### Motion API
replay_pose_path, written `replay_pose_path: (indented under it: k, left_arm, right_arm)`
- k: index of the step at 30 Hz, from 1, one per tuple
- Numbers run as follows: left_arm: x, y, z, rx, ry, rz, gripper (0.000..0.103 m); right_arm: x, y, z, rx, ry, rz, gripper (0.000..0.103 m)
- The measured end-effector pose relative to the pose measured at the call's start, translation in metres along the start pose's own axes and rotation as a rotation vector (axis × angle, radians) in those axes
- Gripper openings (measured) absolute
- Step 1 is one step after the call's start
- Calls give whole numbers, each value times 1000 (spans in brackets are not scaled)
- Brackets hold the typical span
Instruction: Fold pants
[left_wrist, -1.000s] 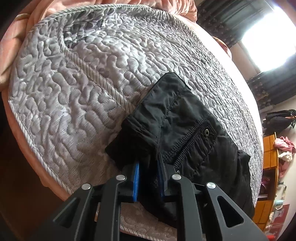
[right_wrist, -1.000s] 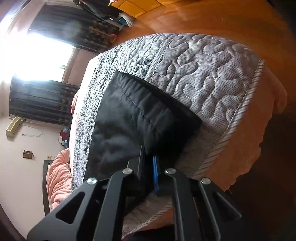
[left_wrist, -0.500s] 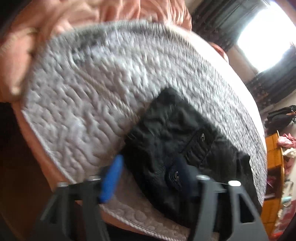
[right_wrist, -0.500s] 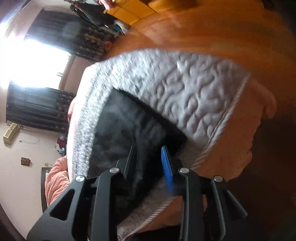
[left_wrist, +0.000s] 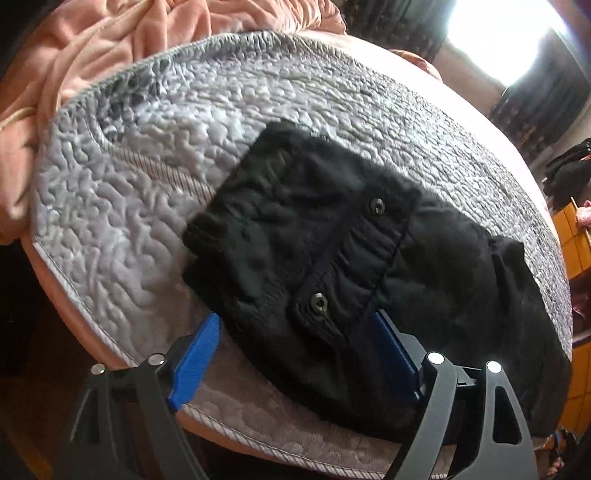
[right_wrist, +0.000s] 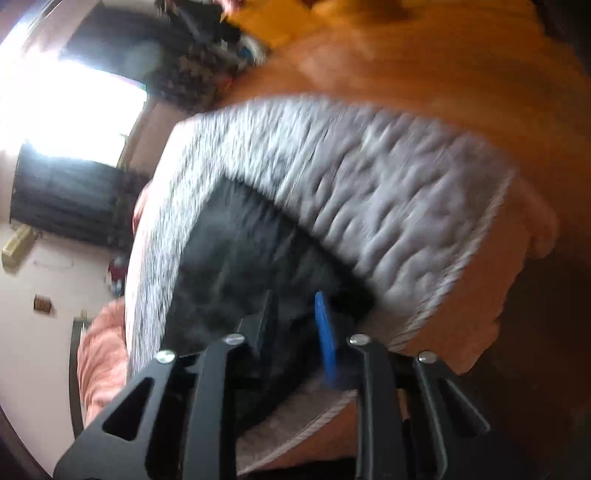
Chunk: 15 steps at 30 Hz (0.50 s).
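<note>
Pants (left_wrist: 332, 266): black, folded bundle on grey quilted mattress (left_wrist: 129, 192), lying near its front edge; waistband with two buttons on top, rest of cloth trails off to the right.
Left gripper (left_wrist: 295, 347): nearest thing in left view; blue pads (left_wrist: 195, 358) spread wide, one on each side of bundle's near edge, gripping nothing.
Right gripper (right_wrist: 295, 328): fingers parted partway, narrower gap than left; black cloth sits between them, not pinched as far as blur allows.
Stage (judgement): both ends look let go, fold laid down; maybe one more fold or a tidy left.
Risk 1: bundle sits close to mattress edge, so a nudge from either gripper could drag it off the side.
Risk 2: top layer is loose and puckered at waistband; a finger catching it on the way out would undo the fold.
Risk 3: right view heavily blurred, so pad contact with cloth can't be confirmed.
Left view only: buttons, waistband gathers, rumpled pink blanket (left_wrist: 92, 59) beyond mattress, bright window far back.
Right view only: opposite end of pants (right_wrist: 240, 258), orange wood floor (right_wrist: 406, 66) past mattress corner, dark curtain (right_wrist: 74, 199) and pale wall far off.
</note>
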<state>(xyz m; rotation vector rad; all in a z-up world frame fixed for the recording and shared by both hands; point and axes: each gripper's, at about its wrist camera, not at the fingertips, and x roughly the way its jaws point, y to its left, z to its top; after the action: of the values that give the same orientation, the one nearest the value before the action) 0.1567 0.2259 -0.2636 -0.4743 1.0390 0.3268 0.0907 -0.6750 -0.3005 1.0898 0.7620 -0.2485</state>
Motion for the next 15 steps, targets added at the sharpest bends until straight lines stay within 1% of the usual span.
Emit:
replay_pose_path:
  k: [1, 2, 4, 5, 6, 8, 10, 15]
  left_arm:
    - [1, 0, -2, -1, -4, -1, 84]
    - [2, -1, -5, 0, -9, 0, 84]
    - [3, 0, -6, -7, -18, 1, 86]
    - [4, 1, -6, -18, -21, -1, 87]
    - [5, 4, -7, -37, -21, -6, 90]
    - [6, 6, -7, -67, -20, -9, 91]
    - [7, 7, -7, -77, -19, -6, 91]
    - [5, 4, -7, -58, -26, 6, 91]
  right_arm:
    - [-8, -7, 1, 22, -23, 5, 44]
    - [-12, -13, 2, 45, -31, 21, 44]
    - [-12, -25, 0, 85, -5, 65, 46]
    - [-8, -29, -2, 98, 11, 77, 51]
    - [-3, -34, -4, 119, 25, 82, 54]
    - [4, -43, -8, 160, 36, 109, 55]
    - [13, -50, -9, 199, 46, 143, 57]
    - [21, -48, -11, 199, 46, 178, 57]
